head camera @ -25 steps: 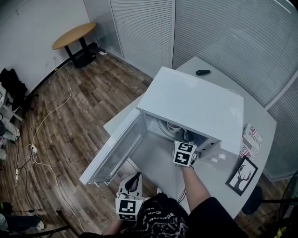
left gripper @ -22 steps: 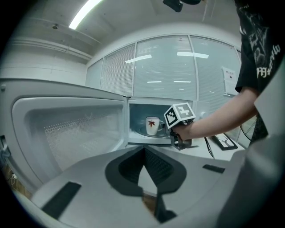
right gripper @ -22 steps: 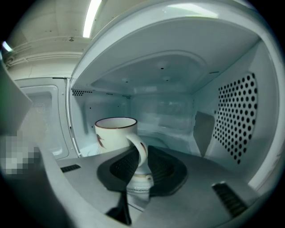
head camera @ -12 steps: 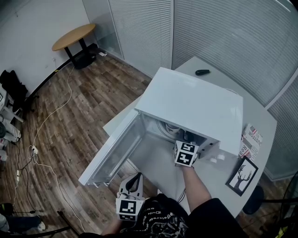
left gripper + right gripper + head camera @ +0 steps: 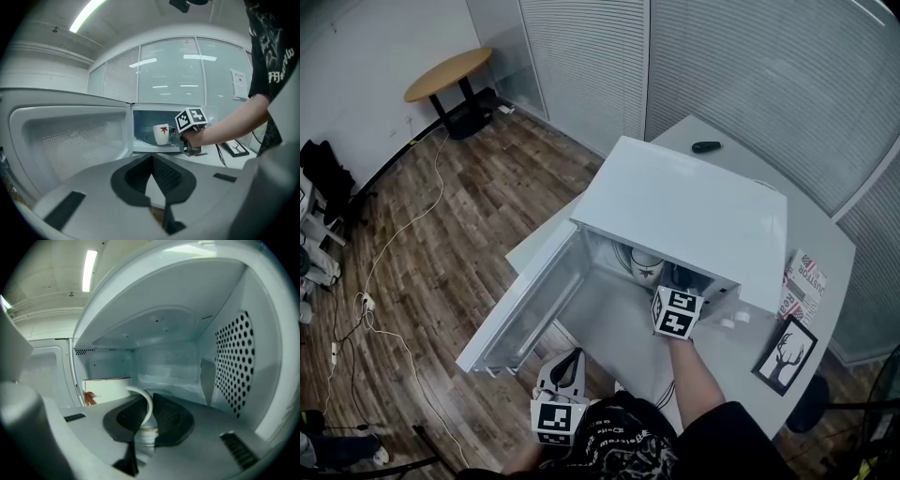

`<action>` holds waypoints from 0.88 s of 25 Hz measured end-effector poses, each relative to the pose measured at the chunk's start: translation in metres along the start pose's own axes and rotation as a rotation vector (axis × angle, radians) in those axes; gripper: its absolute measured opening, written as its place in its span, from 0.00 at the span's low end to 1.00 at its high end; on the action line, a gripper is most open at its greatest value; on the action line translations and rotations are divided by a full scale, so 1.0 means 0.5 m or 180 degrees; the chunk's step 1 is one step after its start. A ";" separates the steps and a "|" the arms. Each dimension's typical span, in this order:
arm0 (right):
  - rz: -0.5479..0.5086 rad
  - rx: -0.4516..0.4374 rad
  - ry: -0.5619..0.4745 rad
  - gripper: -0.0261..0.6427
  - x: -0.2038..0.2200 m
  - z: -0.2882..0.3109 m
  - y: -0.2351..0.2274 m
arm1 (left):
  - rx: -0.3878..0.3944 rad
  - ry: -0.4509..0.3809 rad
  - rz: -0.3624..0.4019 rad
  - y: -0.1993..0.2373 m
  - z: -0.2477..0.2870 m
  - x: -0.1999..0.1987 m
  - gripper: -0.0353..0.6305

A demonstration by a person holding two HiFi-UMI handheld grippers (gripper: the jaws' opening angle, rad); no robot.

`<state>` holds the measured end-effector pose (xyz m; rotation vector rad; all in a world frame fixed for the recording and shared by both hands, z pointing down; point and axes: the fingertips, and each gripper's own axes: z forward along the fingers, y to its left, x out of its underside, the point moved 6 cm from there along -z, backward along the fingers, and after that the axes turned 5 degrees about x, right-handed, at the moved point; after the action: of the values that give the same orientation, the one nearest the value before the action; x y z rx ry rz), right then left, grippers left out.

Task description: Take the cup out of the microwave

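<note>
A white cup (image 5: 645, 266) with a red leaf print stands inside the open white microwave (image 5: 694, 211), seen through the mouth in the left gripper view (image 5: 161, 134). My right gripper (image 5: 662, 281) reaches into the cavity beside it. In the right gripper view the cup (image 5: 105, 390) is at the left and its handle (image 5: 148, 406) sits between the pads of my right gripper (image 5: 146, 405), whose jaws are closing and pressing on it. My left gripper (image 5: 571, 356) hangs low in front of the door, shut and empty (image 5: 152, 158).
The microwave door (image 5: 525, 305) swings out to the left over the table edge. On the grey table lie a black remote (image 5: 707, 146), a booklet (image 5: 803, 281) and a framed tree picture (image 5: 786, 354). A round wooden table (image 5: 450, 73) and floor cables (image 5: 394, 244) are far left.
The cup with its leaf print now shows at the microwave's mouth, where it was mostly hidden before. The right gripper's marker cube has shifted slightly. The left gripper has not moved.
</note>
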<state>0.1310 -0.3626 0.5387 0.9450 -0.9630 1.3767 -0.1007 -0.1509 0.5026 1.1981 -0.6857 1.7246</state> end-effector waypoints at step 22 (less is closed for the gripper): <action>-0.0087 -0.0240 -0.0133 0.11 -0.002 -0.083 0.012 | 0.0079 -0.0138 -0.0102 -0.023 -0.013 -0.003 0.06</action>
<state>0.1249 -0.3242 0.5234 0.9301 -1.0229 1.2933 -0.0931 -0.1412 0.4984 1.2603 -0.6693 1.6895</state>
